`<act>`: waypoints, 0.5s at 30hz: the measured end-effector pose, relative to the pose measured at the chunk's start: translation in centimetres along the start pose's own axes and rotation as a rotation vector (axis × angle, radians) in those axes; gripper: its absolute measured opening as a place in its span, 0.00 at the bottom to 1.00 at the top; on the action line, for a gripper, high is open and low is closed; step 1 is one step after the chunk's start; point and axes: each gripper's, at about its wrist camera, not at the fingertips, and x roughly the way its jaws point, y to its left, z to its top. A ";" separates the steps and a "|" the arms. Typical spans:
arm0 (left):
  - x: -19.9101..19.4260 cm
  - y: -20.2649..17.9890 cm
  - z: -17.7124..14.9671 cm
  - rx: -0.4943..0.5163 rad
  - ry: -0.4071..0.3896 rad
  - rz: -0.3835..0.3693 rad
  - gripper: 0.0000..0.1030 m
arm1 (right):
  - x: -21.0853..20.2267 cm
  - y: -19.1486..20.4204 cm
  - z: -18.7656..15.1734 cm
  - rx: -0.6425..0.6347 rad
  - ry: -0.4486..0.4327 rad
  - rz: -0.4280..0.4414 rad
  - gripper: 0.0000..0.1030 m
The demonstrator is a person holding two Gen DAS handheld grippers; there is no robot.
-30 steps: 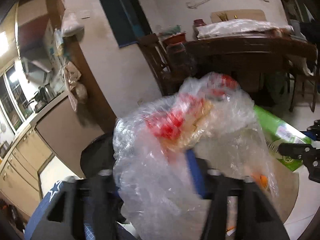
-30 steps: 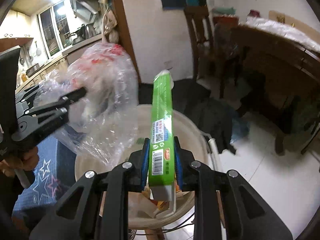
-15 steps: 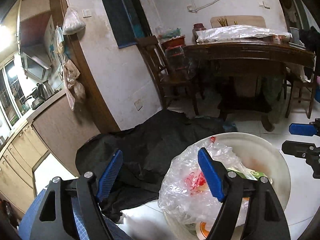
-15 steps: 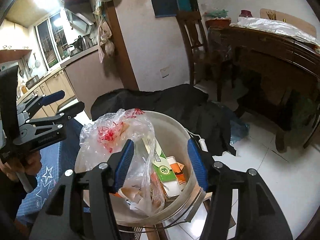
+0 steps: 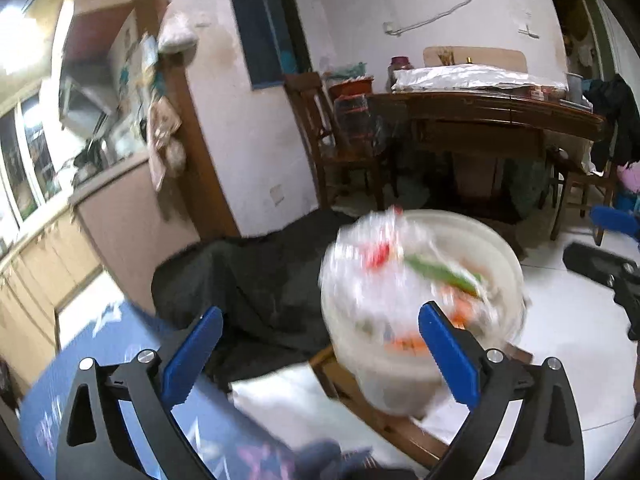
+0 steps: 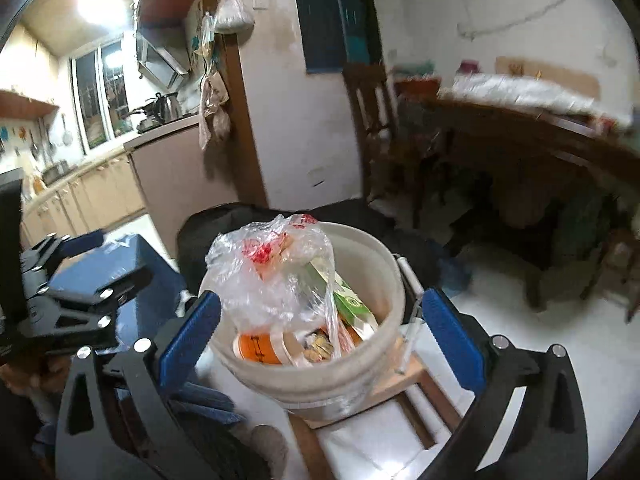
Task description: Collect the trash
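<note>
A cream plastic bucket [image 6: 376, 368] stands on a low wooden stool [image 6: 404, 384]. A crumpled clear plastic bag with red print [image 6: 276, 276] lies in it, on a green box [image 6: 352, 304] and an orange cup [image 6: 256, 346]. My right gripper [image 6: 320, 328] is open and empty, just in front of the bucket. My left gripper [image 5: 320, 354] is open and empty, back and left of the bucket [image 5: 404, 364], which is blurred in that view. The bag [image 5: 372, 264] shows there too.
A dark cloth heap [image 5: 248, 280] lies on the floor behind the bucket. A blue starred cloth [image 5: 120, 392] covers a surface at the left. A wooden chair [image 5: 332, 140] and a dark table [image 5: 500, 120] stand at the back. Kitchen counters [image 6: 100, 192] are far left.
Both grippers opened and let go: the clear bag and the green box dropped into the bucket. Both grippers then drew back from it, the left one still moving.
</note>
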 end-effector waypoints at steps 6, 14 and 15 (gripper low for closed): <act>-5.7 0.2 -5.5 -0.032 -0.014 -0.010 0.95 | -4.6 2.6 -3.6 -0.040 -0.004 -0.097 0.95; -10.4 -2.2 -9.5 -0.013 -0.034 -0.052 0.95 | -9.3 1.9 -6.9 0.015 0.070 -0.077 0.95; -11.0 -2.6 -9.9 -0.013 -0.037 -0.051 0.95 | -10.0 2.0 -7.2 0.004 0.059 -0.081 0.95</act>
